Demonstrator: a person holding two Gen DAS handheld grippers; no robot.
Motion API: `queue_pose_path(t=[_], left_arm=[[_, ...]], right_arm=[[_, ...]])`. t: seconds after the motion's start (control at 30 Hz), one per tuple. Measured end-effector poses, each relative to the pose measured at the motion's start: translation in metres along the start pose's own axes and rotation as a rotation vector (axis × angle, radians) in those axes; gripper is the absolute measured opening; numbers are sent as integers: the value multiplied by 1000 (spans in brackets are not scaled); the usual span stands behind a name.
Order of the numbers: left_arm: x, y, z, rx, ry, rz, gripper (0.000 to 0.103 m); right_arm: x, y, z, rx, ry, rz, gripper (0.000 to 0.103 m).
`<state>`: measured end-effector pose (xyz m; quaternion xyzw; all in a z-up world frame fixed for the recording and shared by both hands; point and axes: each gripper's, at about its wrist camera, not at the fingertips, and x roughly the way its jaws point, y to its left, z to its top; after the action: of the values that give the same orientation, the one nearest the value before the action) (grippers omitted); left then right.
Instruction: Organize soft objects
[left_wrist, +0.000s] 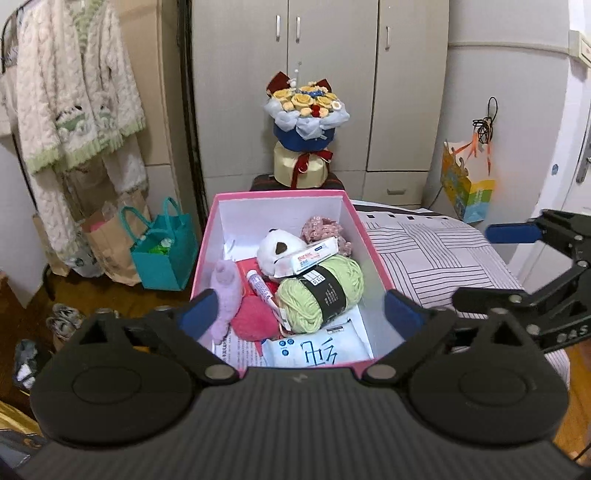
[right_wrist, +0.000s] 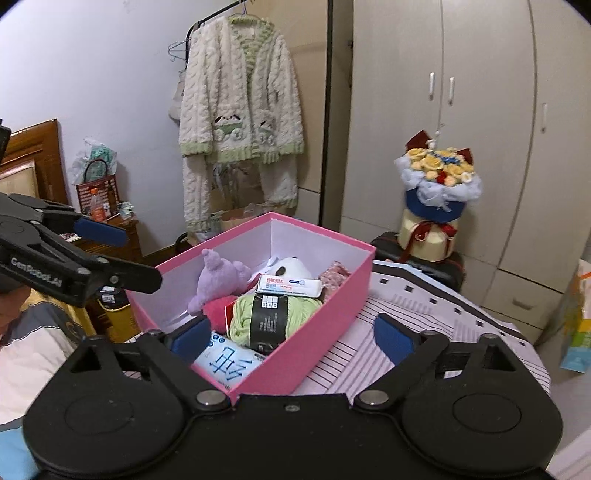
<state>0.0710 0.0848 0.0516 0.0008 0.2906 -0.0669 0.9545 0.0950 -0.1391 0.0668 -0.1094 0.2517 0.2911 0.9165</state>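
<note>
Pink box on bed, soft things gathered inside.
Left gripper and right gripper fingers wide, empty; yarn and plush heaped together, likely sorted.

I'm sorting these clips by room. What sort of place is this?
Most likely a bedroom at home. A pale tall wardrobe lines the wall, a fluffy white and green cardigan hangs on a rack, and the pink cardboard box sits on a striped bedsheet.

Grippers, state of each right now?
Left gripper: open, holding nothing, above the pink box.
Right gripper: open, holding nothing.
</note>
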Motion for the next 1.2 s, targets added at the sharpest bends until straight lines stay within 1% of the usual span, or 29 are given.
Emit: queue_pose_path(t=[0.07,0.13,0.2,0.27,0.3,0.37,0.47,0.57,0.67,0.9,1.03,1.13,1.2], left_arm=[[-8,-7,-2,5,4,32,103],[-14,-14,-3,13,29,67,103],[-17,-21,-4,42,65,69,103],[-22,-27,-9,78,84,50,103],[-25,-31,-13,89,70,44,103],[-33,-37,-22,82,20,53,103],[-37,-44,-36,64,-21,41,103],[-36,-51,-43,61,-47,49,103],[-36,-59,-50,72,-77,76,103],[-33,-66,-58,25,-96,44,103],[-32,-71,-65,27,-101,34,103],[-32,-71,-69,15,-100,24,103],[-32,-73,-72,10,-102,38,103]], right_arm=[[-10,1,-3,21,-3,-14,102],[-19,1,-6,53,11,-53,103],[-25,2,-8,78,50,-124,103],[-33,4,-13,80,55,-190,103],[-38,6,-18,74,38,-209,103],[-48,7,-28,94,16,-238,103],[-58,6,-41,165,6,-251,103],[-63,5,-53,187,-3,-260,103],[-66,3,-60,210,-15,-308,103],[-71,6,-74,205,-29,-398,103],[-74,8,-82,256,-23,-381,103],[-77,16,-87,251,-26,-392,103],[-80,19,-90,254,-32,-393,103]])
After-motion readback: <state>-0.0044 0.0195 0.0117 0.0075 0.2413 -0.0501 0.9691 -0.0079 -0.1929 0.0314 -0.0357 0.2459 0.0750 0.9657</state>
